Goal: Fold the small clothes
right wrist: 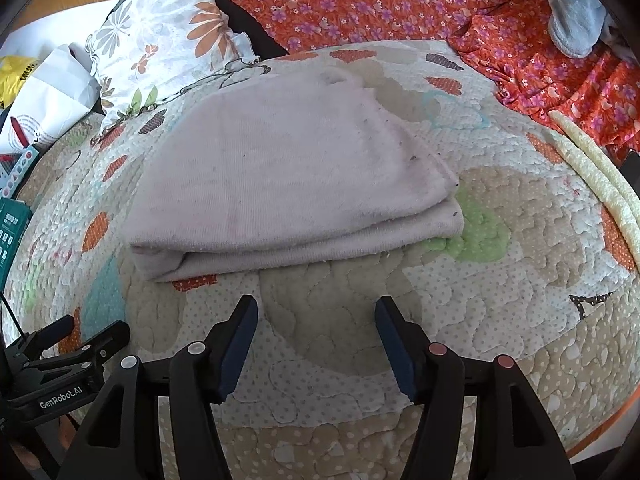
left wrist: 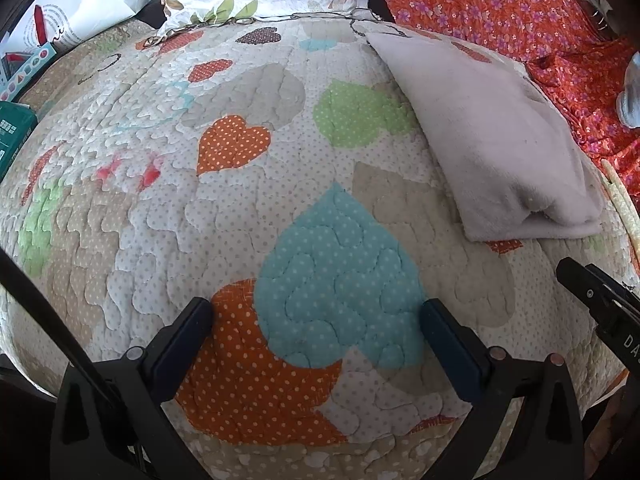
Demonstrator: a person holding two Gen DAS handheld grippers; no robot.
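A pale pink cloth (right wrist: 288, 176) lies folded in several layers on the heart-patterned quilt (right wrist: 500, 300); it also shows at the right of the left wrist view (left wrist: 492, 136). My right gripper (right wrist: 316, 312) is open and empty, hovering over the quilt just in front of the cloth's near folded edge. My left gripper (left wrist: 316, 312) is open and empty over a teal heart patch, to the left of the cloth and apart from it. The left gripper shows in the right wrist view (right wrist: 72, 344) at lower left; the right gripper's tip shows in the left wrist view (left wrist: 600, 292).
A floral pillow (right wrist: 168, 40) lies at the back left. An orange flowered fabric (right wrist: 400, 0) covers the back and right, with a grey-blue sock (right wrist: 572, 20) on it. A cream cord (right wrist: 600, 184) runs along the quilt's right edge. A white bag (left wrist: 80, 4) and boxes (left wrist: 12, 132) sit at the left.
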